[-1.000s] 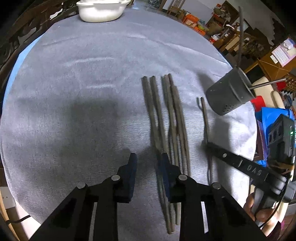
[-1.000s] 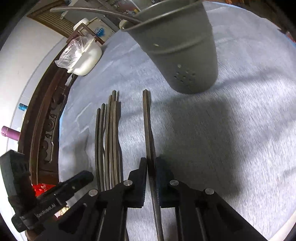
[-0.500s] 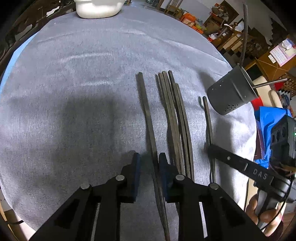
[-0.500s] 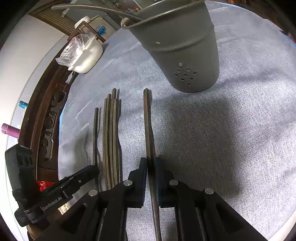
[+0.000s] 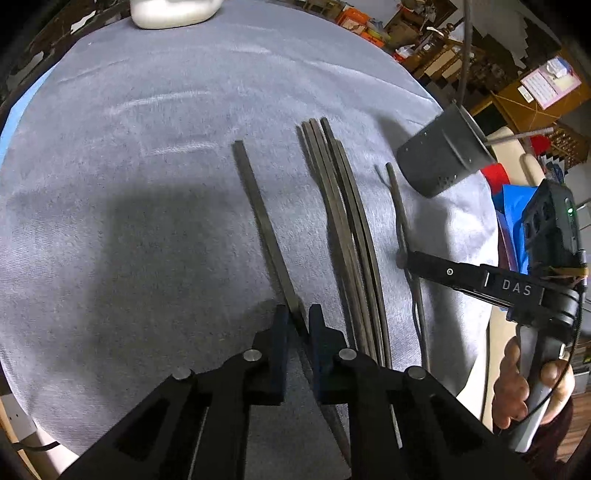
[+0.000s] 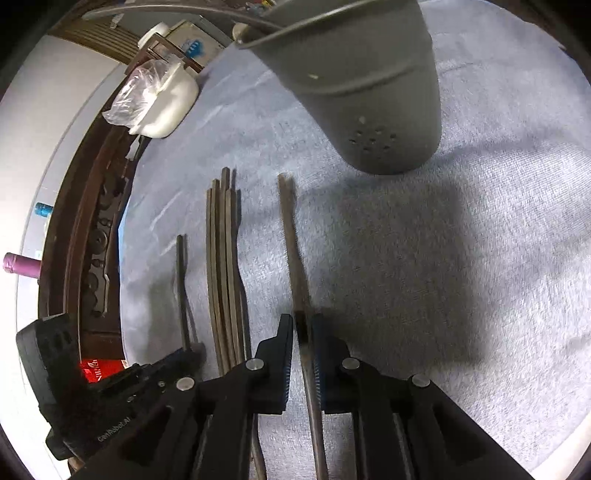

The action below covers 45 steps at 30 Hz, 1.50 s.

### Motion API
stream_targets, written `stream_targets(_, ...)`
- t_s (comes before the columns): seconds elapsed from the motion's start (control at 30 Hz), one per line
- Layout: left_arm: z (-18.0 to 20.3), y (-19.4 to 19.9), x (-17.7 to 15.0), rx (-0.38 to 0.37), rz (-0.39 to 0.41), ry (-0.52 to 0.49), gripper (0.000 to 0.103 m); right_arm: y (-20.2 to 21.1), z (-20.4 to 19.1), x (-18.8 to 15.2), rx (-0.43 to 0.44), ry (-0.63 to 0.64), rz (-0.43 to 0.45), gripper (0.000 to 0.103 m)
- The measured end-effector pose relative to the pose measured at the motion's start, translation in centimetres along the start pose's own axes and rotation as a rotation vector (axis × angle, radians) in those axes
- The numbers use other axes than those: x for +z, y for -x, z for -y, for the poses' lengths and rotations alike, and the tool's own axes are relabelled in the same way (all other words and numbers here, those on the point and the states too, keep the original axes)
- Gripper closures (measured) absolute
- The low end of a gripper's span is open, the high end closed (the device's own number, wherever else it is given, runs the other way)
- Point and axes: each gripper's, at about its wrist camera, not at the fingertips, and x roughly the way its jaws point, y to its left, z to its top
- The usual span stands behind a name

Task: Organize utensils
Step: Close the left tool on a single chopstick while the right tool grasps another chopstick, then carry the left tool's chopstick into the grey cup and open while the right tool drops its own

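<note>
A: Round table, grey cloth (image 5: pixel 147 110) – white tub (image 5: pixel 173 13) at the far edge. Grippers?

B: left gripper (image 5: pixel 297 325) jaws just been closing, now nearly together on one dark square-sided chopstick (image 5: pixel 258 206). right gripper (image 6: pixel 303 332) pinched tight on another single chopstick (image 6: pixel 290 236).

A: The rest?

B: Bundle of dark chopsticks (image 5: pixel 343 206) flat on the cloth between those two – grey perforated metal holder (image 6: pixel 373 92) near the table's right edge, just past the right-hand stick's tip.

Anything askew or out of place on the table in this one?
Nothing spilled or damaged. The grey holder stands upright on the cloth. Two chopsticks lie apart from the bundle, each pinched by a hand-held gripper.
</note>
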Motion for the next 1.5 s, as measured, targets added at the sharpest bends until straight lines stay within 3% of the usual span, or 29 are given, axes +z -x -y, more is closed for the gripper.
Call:
stream_targets(0.1,-0.3,0.7,1.0,0.003,0.035,0.014,0.073,0.0,-0.6,0.8,-0.040,0.031,0.016,0.089)
stream_targets(0.3,-0.9,-0.2,2.9,0.030,0.005,0.069,0.072,-0.5,-2.7,2.7,-0.141,0.085,0.047,0.089)
stream_targets(0.43,-0.7,-1.4,3.6,0.011,-0.023,0.126,0.073,-1.3,-3.3,3.2,-0.178,0.093,0.039,0.089)
stream_targets(0.63,-1.8,-2.0,4.3,0.003,-0.016,0.196,0.094,-1.4,-3.5,3.1,-0.189,0.133,0.056,0.091)
stream_targets(0.77,-1.9,-1.6,4.0,0.006,0.007,0.196,0.095,-0.8,-3.5,3.0,-0.148,0.146,0.079,0.095)
stream_targets(1.17,1.6,7.7,3.4,0.023,0.261,0.083,0.095,6.8,-5.4,1.8,0.066,0.215,0.286,0.096)
stream_targets(1.3,4.1,11.1,3.2,0.052,0.369,0.002,0.095,9.8,-6.5,1.7,0.051,0.260,0.391,0.096)
stream_targets(1.37,4.5,11.8,3.3,0.061,0.387,-0.014,0.095,9.2,-6.7,2.6,0.026,0.265,0.333,0.094)
stream_targets(1.5,3.4,10.7,3.1,0.047,0.357,0.026,0.095,6.0,-5.6,3.6,0.071,0.186,0.179,0.093)
